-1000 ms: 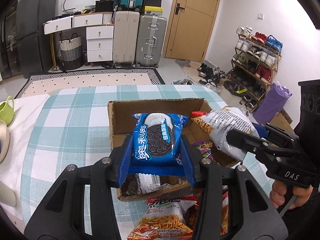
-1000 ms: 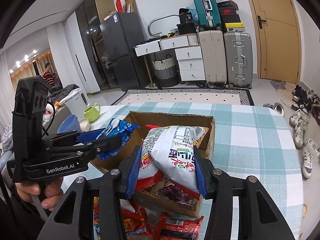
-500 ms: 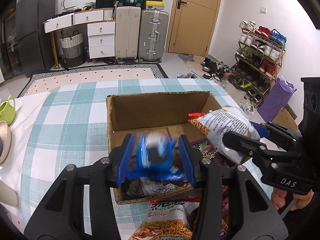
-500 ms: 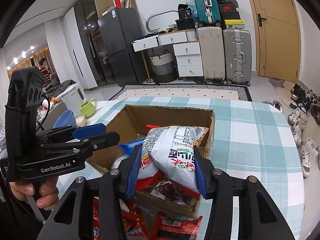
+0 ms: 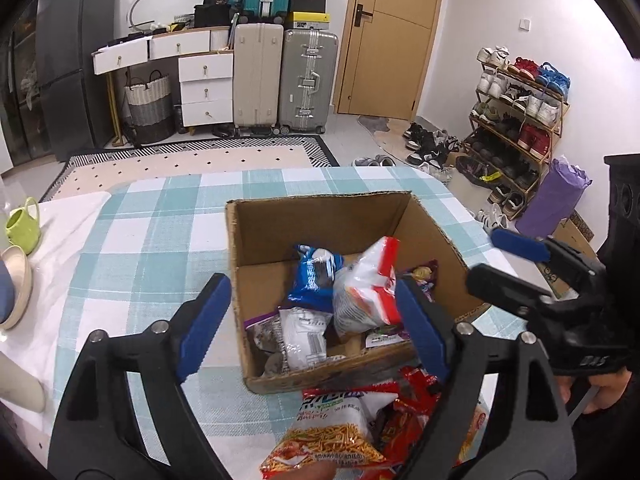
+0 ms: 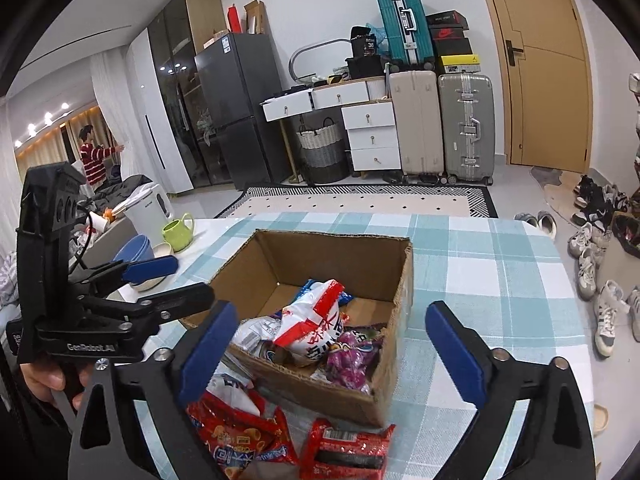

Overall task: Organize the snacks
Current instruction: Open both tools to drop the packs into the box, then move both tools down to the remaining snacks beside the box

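A: Status of the left gripper point(image 5: 308, 320)?
B: Its blue-padded fingers point(image 5: 204, 320) are spread wide; nothing is held between them. It is parked over the near edge of the open brown cardboard box point(image 5: 320, 216).
A: And the right gripper point(image 6: 332, 344)?
B: Likewise spread apart, nothing clamped. It is seen over the near rim of the same box, at 6 o'clock of it in the right wrist view.
A: Box location?
B: Set on the teal-and-white checked worktop point(image 5: 152, 232), roughly centred in both views.
A: Snacks inside?
B: A blue cookie packet point(image 5: 314, 276) is lying tilted toward the back of the box. A white-and-red crinkled snack bag point(image 5: 366, 288) is leaning just beside it, at its 3 o'clock, touching. A purple-wrapped candy bag point(image 6: 352, 356) is seen in the near right corner. White and grey sachets point(image 5: 300, 336) are piled at the front.
A: Anything left outside?
B: An orange noodle-snack bag point(image 5: 328, 436) and red snack packets point(image 6: 348, 452) are lying on the worktop at 6 o'clock of the box, near its front wall.
A: Other items?
B: A lime-green mug point(image 5: 22, 228) and a cream bowl point(image 5: 18, 284) are located at 9 o'clock, well apart from the box.
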A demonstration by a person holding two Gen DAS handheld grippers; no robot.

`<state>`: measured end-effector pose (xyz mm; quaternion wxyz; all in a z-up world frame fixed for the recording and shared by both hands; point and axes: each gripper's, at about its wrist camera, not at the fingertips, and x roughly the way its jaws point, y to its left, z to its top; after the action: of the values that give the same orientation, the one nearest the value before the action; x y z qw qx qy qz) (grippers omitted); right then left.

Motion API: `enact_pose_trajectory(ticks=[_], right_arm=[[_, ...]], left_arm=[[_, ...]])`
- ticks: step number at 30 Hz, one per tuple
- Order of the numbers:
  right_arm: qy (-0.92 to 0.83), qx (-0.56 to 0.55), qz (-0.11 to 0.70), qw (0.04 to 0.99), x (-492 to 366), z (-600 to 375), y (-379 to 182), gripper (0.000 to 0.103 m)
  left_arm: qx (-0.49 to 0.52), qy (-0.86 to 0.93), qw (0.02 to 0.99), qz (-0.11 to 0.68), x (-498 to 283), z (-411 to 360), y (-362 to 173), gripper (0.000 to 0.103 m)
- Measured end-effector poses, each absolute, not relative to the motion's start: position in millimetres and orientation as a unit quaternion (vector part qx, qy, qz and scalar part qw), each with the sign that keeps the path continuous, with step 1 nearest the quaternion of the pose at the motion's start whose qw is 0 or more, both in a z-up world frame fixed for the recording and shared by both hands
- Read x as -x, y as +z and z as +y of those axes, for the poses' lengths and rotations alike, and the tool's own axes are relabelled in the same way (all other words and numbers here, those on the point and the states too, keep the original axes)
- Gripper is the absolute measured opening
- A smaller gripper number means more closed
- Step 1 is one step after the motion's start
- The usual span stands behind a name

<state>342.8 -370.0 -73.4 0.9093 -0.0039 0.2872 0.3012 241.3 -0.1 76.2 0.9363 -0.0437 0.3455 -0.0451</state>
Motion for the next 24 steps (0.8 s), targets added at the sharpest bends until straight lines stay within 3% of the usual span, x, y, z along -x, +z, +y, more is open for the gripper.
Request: enact_pose_trajectory(ticks=[4, 24], right_arm=[[0.281, 0.004, 0.292, 0.914, -334.8, -378.0, -73.9, 0.102], [0.265, -0.018, 0.300, 0.916, -277.5, -417.3, -77.1, 0.102]], left_arm=[[0.043, -0.039, 0.940, 0.336, -224.7, 6.7, 81.0, 0.103], [0.054, -0.024, 0.940, 0.337, -137.3, 24.3, 90.1, 0.102]])
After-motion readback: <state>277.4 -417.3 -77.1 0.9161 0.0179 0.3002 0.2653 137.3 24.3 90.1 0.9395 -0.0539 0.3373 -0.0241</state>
